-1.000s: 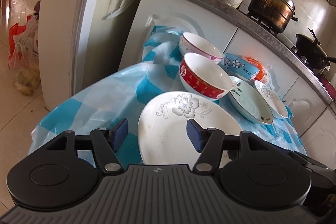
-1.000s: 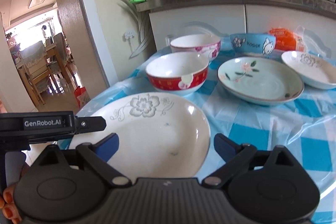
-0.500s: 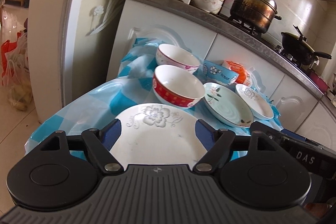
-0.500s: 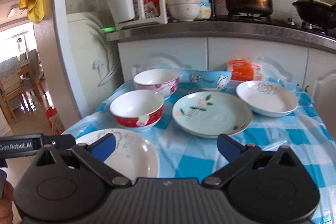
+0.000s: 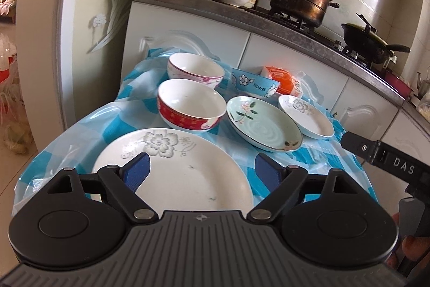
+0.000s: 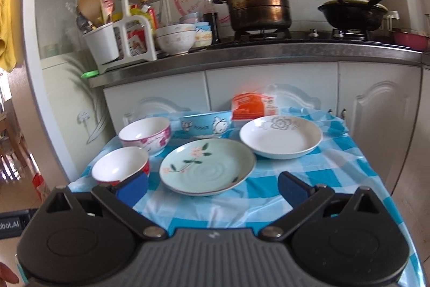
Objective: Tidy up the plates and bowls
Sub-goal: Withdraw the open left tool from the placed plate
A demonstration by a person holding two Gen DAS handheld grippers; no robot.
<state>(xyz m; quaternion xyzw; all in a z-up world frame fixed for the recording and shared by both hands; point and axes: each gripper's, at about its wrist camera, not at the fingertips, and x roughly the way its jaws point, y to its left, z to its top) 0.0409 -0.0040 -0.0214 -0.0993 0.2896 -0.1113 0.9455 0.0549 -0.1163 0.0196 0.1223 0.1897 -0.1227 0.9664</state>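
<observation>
A small table covered by a blue-and-white checked cloth [image 6: 309, 174] is seen in front of white kitchen cabinets [image 6: 268, 88].

At the near left of the table, a large white plate with a grey flower [image 5: 172, 174] is laid flat. The left gripper [image 5: 203, 170] is held above it with its jaws spread wide, one blue pad [image 5: 135, 171] over the plate's left part and the other beyond its right rim; nothing is gripped.

Just behind the plate, a red-banded bowl [image 5: 190, 106] is set upright, and a bowl with a pink flower pattern [image 5: 194, 69] is placed just behind that, towards the cabinets.

To the right of the red-banded bowl, a pale green plate with a painted sprig [image 6: 207, 166] is laid near the middle of the table. The right gripper [image 6: 212, 186] is held in front of this plate, its jaws wide apart and empty.

Behind the green plate a blue box [image 6: 205, 124] is stood, with an orange packet [image 6: 248, 106] beside it.

Farthest right, a shallow white dish with a grey flower [image 6: 280, 137] is set just beside the green plate.

On the counter above, a copper-coloured pot [image 6: 258, 4] and a black wok [image 6: 352, 12] are seen on the stove.
</observation>
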